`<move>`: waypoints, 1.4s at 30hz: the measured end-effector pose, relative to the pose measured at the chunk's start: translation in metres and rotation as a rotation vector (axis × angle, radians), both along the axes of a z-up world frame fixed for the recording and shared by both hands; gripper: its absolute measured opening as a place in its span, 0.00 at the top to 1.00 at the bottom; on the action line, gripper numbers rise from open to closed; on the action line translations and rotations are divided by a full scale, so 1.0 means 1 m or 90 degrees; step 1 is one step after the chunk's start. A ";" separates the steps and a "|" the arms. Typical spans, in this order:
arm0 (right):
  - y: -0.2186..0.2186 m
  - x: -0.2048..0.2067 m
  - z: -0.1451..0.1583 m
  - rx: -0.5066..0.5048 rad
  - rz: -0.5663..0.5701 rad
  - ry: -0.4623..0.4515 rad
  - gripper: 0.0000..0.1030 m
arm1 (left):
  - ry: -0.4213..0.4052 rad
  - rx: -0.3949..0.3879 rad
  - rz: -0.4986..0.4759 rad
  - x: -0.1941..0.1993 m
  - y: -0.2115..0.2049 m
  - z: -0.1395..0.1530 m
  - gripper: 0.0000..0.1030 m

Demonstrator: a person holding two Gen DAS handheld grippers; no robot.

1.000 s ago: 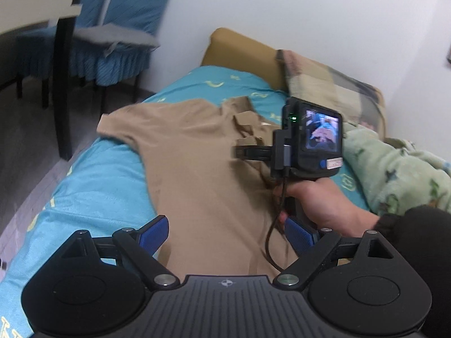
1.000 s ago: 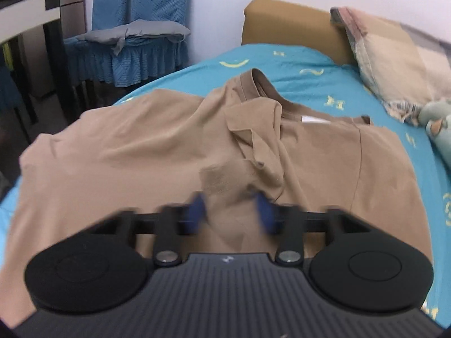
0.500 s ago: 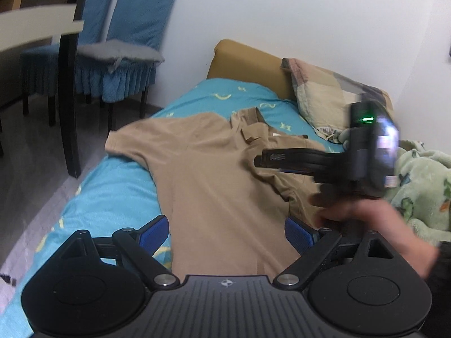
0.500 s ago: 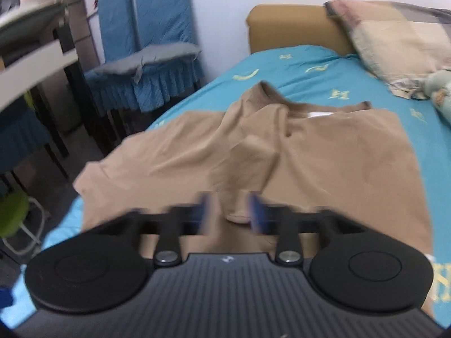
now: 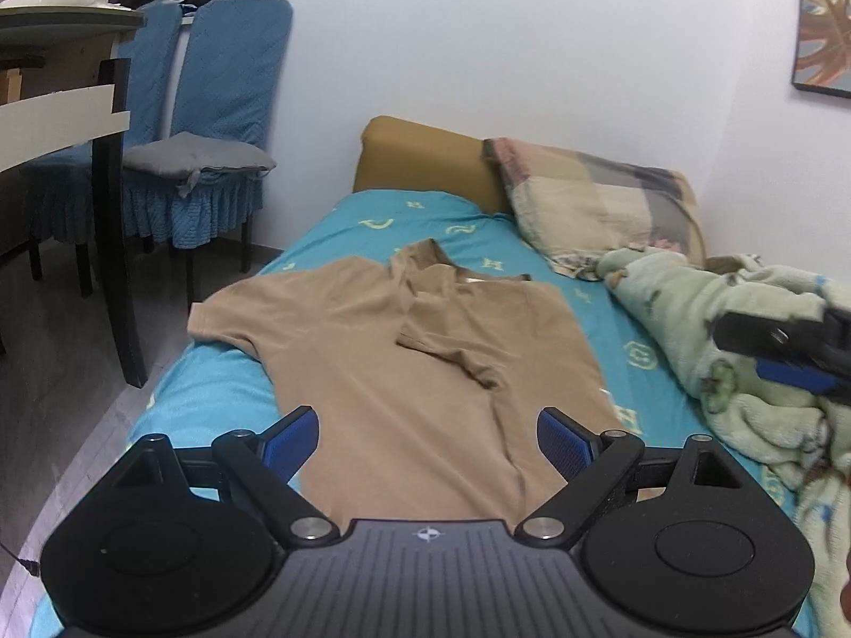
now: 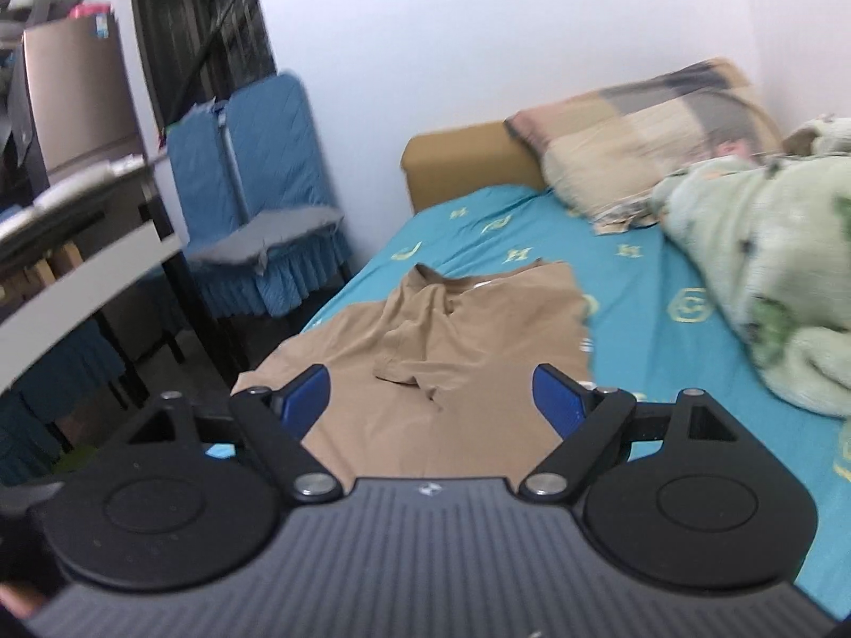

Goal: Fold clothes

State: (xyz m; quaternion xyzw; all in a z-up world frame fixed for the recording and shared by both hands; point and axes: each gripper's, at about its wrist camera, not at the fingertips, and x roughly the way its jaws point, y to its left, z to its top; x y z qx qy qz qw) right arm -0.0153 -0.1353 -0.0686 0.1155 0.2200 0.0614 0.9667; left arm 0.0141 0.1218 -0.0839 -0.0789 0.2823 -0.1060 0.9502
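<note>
The shirt (image 5: pixel 420 372) lies face-up along the near half of the bed (image 5: pixel 223 399), collar toward the pillow (image 5: pixel 601 202); we see its right sleeve (image 5: pixel 452 340) turned in over the chest, so that side runs as a straight edge, while the left sleeve (image 5: pixel 228 319) lies spread out flat toward the bed's edge near the chair (image 5: pixel 213 122). We judge we are midway through the sleeve folds: one side is in, the other is open. The next move, as we read it, calls for a pinch on the spread sleeve or its shoulder seam and a carry across the chest to match the folded side, with the cloth kept flat so the crease down the middle does not bunch. Our left gripper (image 5: pixel 425 433) hangs low over the hem, level and pointing up the shirt, jaws wide apart and holding nothing. Our right gripper (image 6: pixel 431 393) hangs above the shirt's lower half, angled toward the collar, jaws likewise wide apart and empty; in the left view it shows off to the right over the blanket (image 5: pixel 691 319).
</note>
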 end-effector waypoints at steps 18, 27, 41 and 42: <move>-0.033 -0.060 -0.005 0.041 -0.048 0.002 0.18 | 0.076 -0.039 0.044 -0.024 -0.012 -0.002 0.10; -0.046 -0.043 -0.032 0.072 -0.072 0.070 0.18 | 0.156 -0.193 0.262 0.094 0.066 -0.056 0.19; -0.041 0.040 -0.092 0.116 -0.057 0.200 0.18 | 0.064 -0.280 0.353 0.239 0.135 -0.143 0.22; -0.041 0.046 -0.097 0.125 -0.056 0.211 0.18 | 0.059 -0.276 0.354 0.248 0.137 -0.146 0.28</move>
